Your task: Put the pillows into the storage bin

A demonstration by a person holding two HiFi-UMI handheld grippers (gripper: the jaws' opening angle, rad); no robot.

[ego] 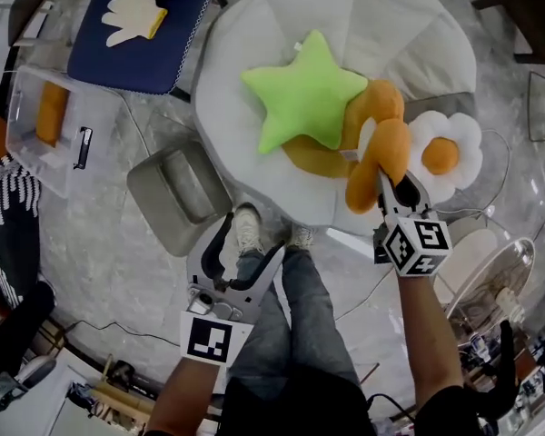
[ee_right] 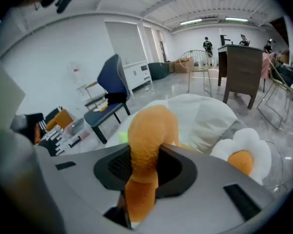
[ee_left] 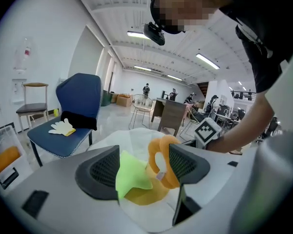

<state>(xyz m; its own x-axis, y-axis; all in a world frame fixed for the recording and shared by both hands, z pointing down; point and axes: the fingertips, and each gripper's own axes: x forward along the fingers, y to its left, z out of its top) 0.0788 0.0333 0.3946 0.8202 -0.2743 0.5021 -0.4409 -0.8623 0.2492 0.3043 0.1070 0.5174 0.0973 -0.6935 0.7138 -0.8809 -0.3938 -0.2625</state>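
A green star pillow (ego: pixel 304 94) lies on a white beanbag seat (ego: pixel 400 25), partly over an orange looped pillow (ego: pixel 381 148). A fried-egg pillow (ego: pixel 445 153) rests at the seat's right edge. My right gripper (ego: pixel 391 184) is shut on a lobe of the orange pillow (ee_right: pixel 149 130), which is squeezed between the pads and raised off the seat. The left gripper (ego: pixel 245 248) hangs open and empty near the seat's front edge, its jaws framing the star (ee_left: pixel 132 174) and the orange pillow (ee_left: pixel 161 160) from a distance. A clear storage bin (ego: pixel 27 143) with something orange inside stands on the floor at far left.
A blue chair (ego: pixel 141 53) with a white glove (ego: pixel 132 12) stands behind the bin. A grey tray-like lid (ego: pixel 177 193) lies on the floor between bin and seat. A wire fan (ego: pixel 490 280) and cables are at right. The person's feet are at the seat's front.
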